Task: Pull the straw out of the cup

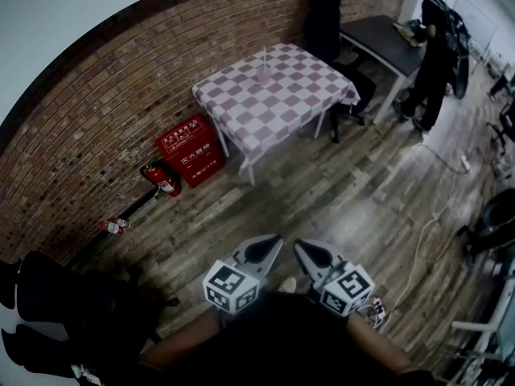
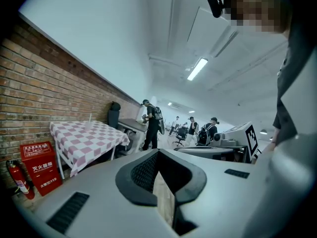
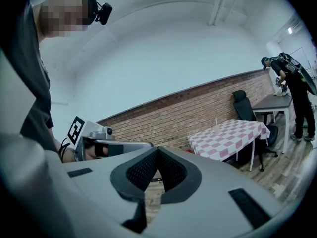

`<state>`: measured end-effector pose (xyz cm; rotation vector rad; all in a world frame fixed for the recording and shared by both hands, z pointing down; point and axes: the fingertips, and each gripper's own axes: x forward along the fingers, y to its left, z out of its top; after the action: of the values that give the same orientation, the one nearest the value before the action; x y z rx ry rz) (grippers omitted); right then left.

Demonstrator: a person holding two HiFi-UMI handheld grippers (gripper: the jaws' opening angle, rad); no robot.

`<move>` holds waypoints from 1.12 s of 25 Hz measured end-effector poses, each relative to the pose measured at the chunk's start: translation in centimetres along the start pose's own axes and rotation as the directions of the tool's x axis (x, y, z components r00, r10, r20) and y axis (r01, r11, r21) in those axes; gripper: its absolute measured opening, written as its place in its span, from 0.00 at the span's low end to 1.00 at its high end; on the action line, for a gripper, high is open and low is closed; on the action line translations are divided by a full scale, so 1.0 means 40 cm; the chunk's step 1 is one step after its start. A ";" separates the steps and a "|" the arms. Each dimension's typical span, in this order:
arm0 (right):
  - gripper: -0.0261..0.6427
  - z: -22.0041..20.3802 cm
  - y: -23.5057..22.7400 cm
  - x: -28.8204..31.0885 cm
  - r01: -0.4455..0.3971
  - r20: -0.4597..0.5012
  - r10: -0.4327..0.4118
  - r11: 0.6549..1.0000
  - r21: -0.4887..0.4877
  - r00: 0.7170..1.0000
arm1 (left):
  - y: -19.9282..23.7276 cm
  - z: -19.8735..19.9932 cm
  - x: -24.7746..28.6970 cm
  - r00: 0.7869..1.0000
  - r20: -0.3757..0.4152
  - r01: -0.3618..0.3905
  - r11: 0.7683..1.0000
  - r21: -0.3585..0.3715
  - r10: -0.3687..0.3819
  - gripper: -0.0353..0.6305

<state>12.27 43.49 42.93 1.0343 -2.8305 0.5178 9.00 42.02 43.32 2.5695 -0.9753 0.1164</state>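
Holding left gripper [image 1: 276,240] and right gripper [image 1: 298,245] shut and empty, side by side above wooden floor [image 1: 354,191]. Locating cup [image 1: 264,78] on checkered table [image 1: 294,99], straight ahead, well apart. Noting straw [image 1: 265,57] upright in it. Judging neither gripper clearly nearer.

light: dim indoors, ceiling tube [image 2: 197,69] glaring | edges: fisheye-warped, dark vignette | focus: soft

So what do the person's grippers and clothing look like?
The left gripper and right gripper are light grey, tapering to pointed jaws lined with black textured pads. Each carries a white cube with black square markers. The person's top is dark.
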 end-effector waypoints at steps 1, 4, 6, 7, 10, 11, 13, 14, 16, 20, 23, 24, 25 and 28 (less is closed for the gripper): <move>0.06 0.006 -0.020 -0.008 0.000 0.000 0.000 1.000 -0.005 1.000 | -0.005 0.006 0.022 1.000 0.002 0.001 1.000 0.002 -0.001 0.06; 0.06 0.019 -0.081 -0.023 0.006 0.003 -0.006 1.000 -0.019 1.000 | -0.011 0.014 0.081 1.000 0.002 0.005 1.000 0.007 -0.005 0.06; 0.06 0.020 -0.115 -0.025 0.006 0.000 -0.006 1.000 0.007 1.000 | -0.011 0.022 0.114 1.000 -0.006 0.006 1.000 0.005 -0.006 0.06; 0.06 0.018 -0.128 -0.024 0.002 0.000 -0.002 1.000 0.014 1.000 | -0.008 0.025 0.128 1.000 -0.010 0.006 1.000 0.006 -0.006 0.06; 0.06 0.022 -0.170 -0.007 0.004 0.006 -0.004 1.000 0.018 1.000 | 0.017 0.029 0.167 1.000 -0.023 0.005 1.000 0.000 -0.005 0.06; 0.06 0.025 -0.184 0.001 0.010 0.003 -0.010 1.000 0.024 1.000 | 0.026 0.030 0.180 1.000 -0.028 0.008 1.000 -0.005 -0.009 0.06; 0.06 0.032 -0.208 0.013 0.029 -0.009 -0.028 0.999 0.036 1.000 | 0.043 0.036 0.205 0.999 -0.036 0.022 1.000 -0.012 -0.022 0.06; 0.06 0.034 -0.220 0.019 0.036 -0.014 -0.036 0.999 0.040 0.999 | 0.053 0.040 0.219 0.999 -0.039 0.029 0.999 -0.014 -0.030 0.06; 0.06 0.032 -0.247 0.037 0.041 -0.016 -0.041 0.998 0.038 0.999 | 0.078 0.049 0.249 0.998 -0.041 0.044 0.999 -0.015 -0.045 0.06; 0.06 0.041 -0.307 0.100 0.064 -0.024 -0.062 0.996 0.062 0.998 | 0.143 0.074 0.299 0.996 -0.054 0.072 0.997 -0.014 -0.072 0.06; 0.06 0.063 -0.336 0.165 0.070 -0.018 -0.069 0.996 0.048 0.997 | 0.209 0.109 0.319 0.995 -0.062 0.083 0.996 -0.017 -0.084 0.06; 0.06 0.070 -0.344 0.190 0.073 -0.018 -0.072 0.996 0.046 0.997 | 0.234 0.120 0.323 0.994 -0.063 0.087 0.996 -0.017 -0.088 0.06; 0.06 0.078 -0.352 0.215 0.076 -0.018 -0.075 0.996 0.045 0.997 | 0.261 0.132 0.327 0.994 -0.063 0.090 0.996 -0.017 -0.091 0.06; 0.06 0.106 -0.369 0.293 0.088 -0.021 -0.087 0.995 0.044 0.996 | 0.341 0.171 0.332 0.993 -0.061 0.099 0.995 -0.021 -0.100 0.06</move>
<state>12.87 24.34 45.41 1.1482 -2.7542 0.5814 9.70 21.83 44.29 2.5768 -0.8202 0.1586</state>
